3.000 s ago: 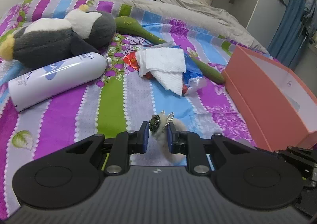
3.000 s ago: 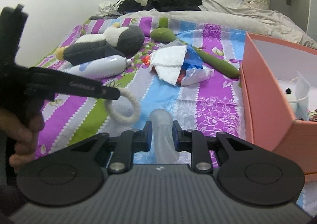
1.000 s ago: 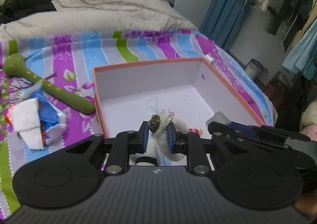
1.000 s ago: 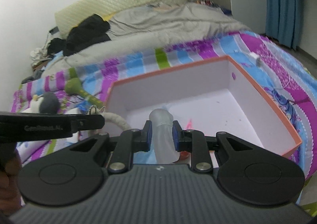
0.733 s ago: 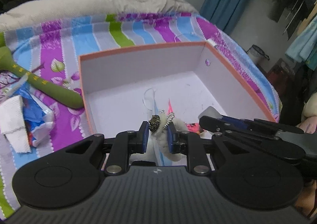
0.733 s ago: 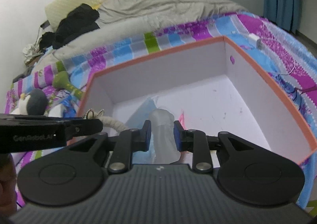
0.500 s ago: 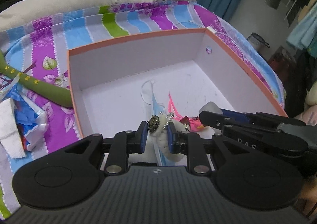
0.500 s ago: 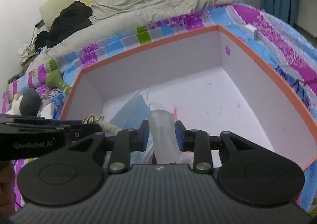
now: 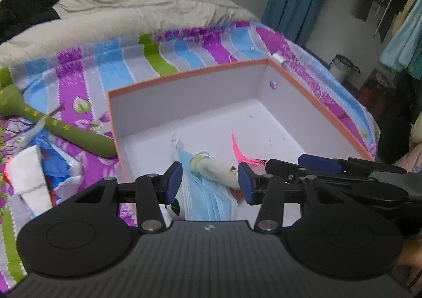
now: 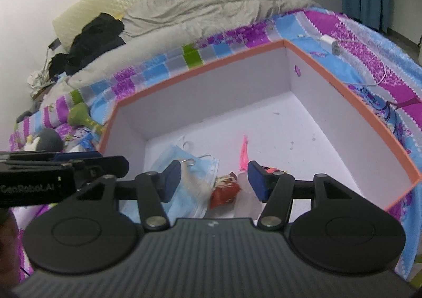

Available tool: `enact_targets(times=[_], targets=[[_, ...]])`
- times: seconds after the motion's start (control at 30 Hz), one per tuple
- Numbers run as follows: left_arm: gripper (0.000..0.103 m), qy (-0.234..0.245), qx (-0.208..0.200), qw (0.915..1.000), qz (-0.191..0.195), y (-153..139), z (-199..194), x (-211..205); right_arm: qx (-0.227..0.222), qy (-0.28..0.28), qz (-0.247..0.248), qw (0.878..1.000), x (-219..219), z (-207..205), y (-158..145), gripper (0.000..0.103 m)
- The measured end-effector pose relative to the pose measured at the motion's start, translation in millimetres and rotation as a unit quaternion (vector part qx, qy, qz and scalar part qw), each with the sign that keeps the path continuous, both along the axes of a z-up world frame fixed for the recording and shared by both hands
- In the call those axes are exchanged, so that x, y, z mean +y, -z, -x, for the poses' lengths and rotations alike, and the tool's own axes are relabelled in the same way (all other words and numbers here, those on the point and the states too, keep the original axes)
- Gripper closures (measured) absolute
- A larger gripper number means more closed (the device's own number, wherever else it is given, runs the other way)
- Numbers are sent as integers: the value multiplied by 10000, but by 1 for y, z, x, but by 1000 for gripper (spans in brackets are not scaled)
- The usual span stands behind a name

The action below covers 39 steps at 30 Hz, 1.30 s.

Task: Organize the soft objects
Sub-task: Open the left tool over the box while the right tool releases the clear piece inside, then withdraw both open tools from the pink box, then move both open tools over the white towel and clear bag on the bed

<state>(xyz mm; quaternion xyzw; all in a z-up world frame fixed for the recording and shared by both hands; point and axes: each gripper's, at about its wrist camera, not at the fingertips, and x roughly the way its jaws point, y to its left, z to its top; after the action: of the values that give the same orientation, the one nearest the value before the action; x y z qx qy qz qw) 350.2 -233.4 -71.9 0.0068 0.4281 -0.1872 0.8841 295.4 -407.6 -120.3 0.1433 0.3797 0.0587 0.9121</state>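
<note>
Both grippers are now standing wide open above the orange box [image 9: 184,75], where a moment ago each was clamped on something soft. The left gripper [image 9: 209,179] is holding nothing; the cream fluffy ring [image 9: 213,170] it carried is lying on the blue face mask [image 9: 208,197] near the box's near-left corner. The right gripper [image 10: 213,179] is likewise spread and empty; the clear soft piece it held is hard to make out, perhaps a pale blur on the floor beside the red packet [image 10: 224,189]. A pink feathery bit [image 10: 244,152] is lying toward the middle of the box floor.

Releasing well here probably means lifting both tools straight up with the fingers kept apart, so no pad is dragging the ring or mask back over the near wall. On the striped bedspread [image 9: 110,73] beyond the left wall, the green plush stem [image 9: 66,131] and the white towel [image 9: 27,168] are waiting, so the left tool is best placed to go for those.
</note>
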Motion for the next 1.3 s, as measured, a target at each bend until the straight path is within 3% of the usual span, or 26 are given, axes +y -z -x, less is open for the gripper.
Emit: enact_targets(times=[0.27,0.67,0.97,1.3], targets=[[50,-55,-509,9986,131,-46,55,23,-426,-23,125,9990,12,41,-36,44],[50,-281,-970,9945,292,-88,145,79,-907,-175,229,9955,50,118,-78,44],[51,-656,-1187,9894,511,-99,214,122,-1039,-391,340,9932,80,166,-88,44],[51,-1175,-1237,9843,456,-91,276,174,-1135,-1035,448,9871,127,208,-90,44]])
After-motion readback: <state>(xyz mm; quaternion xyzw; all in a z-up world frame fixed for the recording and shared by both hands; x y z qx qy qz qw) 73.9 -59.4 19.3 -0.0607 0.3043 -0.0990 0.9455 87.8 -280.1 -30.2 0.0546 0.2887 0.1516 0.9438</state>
